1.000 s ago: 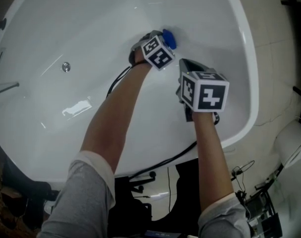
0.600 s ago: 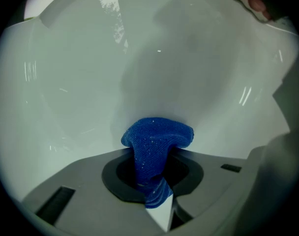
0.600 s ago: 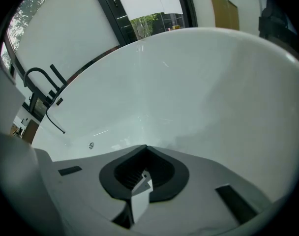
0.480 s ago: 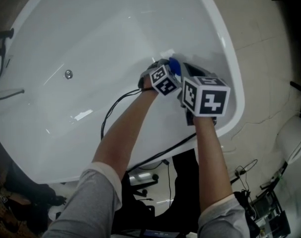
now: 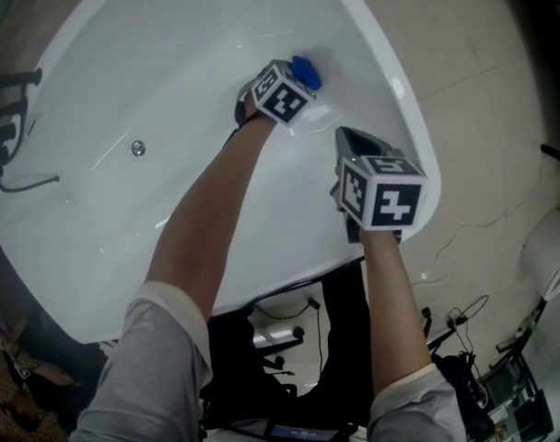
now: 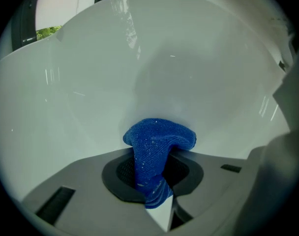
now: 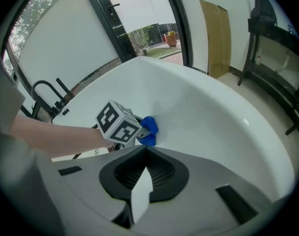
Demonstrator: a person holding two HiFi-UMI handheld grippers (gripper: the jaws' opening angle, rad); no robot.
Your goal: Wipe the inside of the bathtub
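Blue cloth [image 6: 158, 149], pinched by left gripper [image 6: 155, 181], touches bathtub [image 6: 198, 68] wall.

White bathtub [image 5: 169, 53], bunched blue cloth [image 6: 157, 154] against its inner wall

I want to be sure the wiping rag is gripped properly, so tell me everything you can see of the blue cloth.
The blue cloth is a knitted-looking rag, deep blue with pale specks. It is bunched and pinched between the shut left tongs, with its folded top bulging out beyond them. That top seems to press against the white inner wall of the bathtub.
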